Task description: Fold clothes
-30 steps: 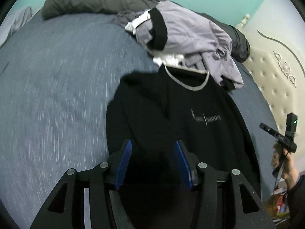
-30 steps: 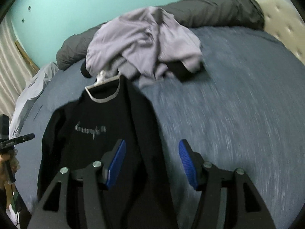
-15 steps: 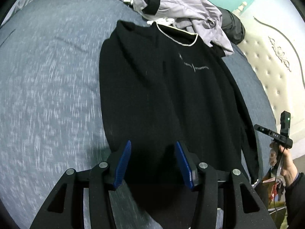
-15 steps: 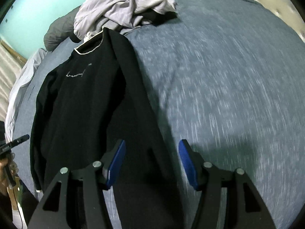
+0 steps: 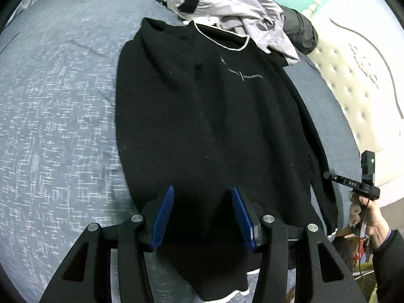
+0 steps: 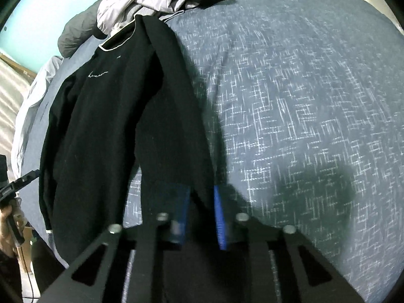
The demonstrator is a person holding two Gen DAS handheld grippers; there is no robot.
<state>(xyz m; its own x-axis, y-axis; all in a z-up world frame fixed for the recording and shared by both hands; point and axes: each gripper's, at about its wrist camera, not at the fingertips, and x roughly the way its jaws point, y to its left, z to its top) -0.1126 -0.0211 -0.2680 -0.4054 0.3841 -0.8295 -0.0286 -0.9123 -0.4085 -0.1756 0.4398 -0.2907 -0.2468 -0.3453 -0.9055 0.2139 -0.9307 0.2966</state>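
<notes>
while left gripper [image 5: 202, 210] gapes, right gripper [image 6: 202, 210] pinches black sweater [image 6: 171, 126]

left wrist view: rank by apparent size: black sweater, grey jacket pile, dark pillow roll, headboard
1. black sweater, fills the middle of the frame.
2-3. grey jacket pile and headboard look alike; the headboard is cut by the frame edge, so unranked.
4. dark pillow roll, mostly hidden behind the pile and far, so unsure.

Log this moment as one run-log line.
step: fold black sweater | left tongs: open, over hem | right tongs: shut on sleeve edge | bed: sweater flat, grey clothes pile beyond collar
</notes>
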